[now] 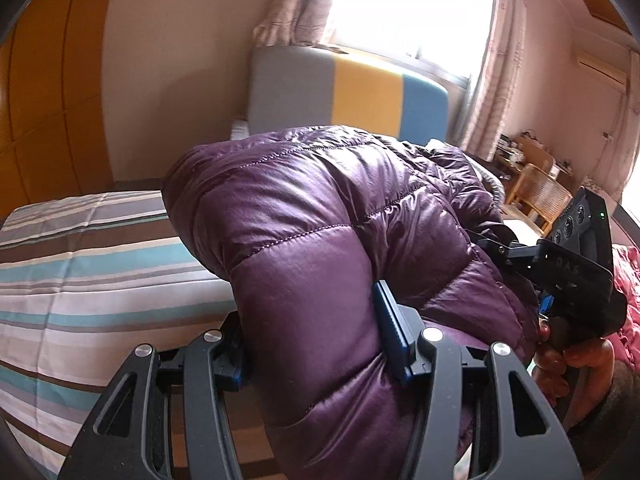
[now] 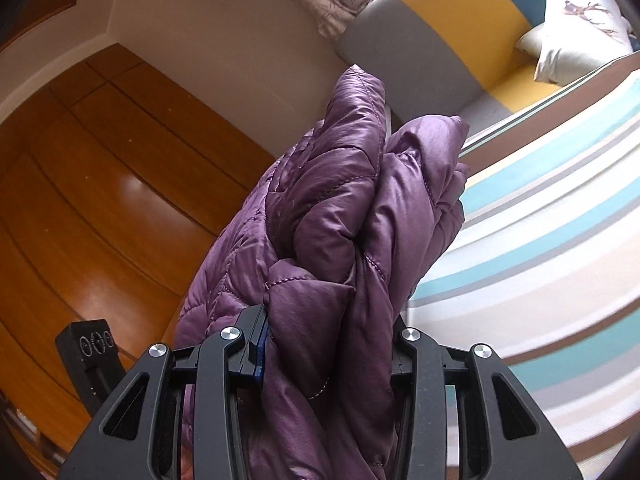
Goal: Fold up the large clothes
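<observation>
Left wrist view: both jaws clamp the purple puffer jacket (image 1: pixel 320 220) over a striped bed (image 1: pixel 80 272).

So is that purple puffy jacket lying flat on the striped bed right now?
No, the purple jacket is bunched up, clamped in the right gripper, lifted off the striped bed.

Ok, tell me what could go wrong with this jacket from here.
The purple puffer jacket is slick and bulky, and each claw pinches only a thick bunch, so it may slip out of the left claw or the right claw. The layers bunched in the right claw look uneven, so the fold may come out lopsided once it is laid on the striped bedsheet.
</observation>
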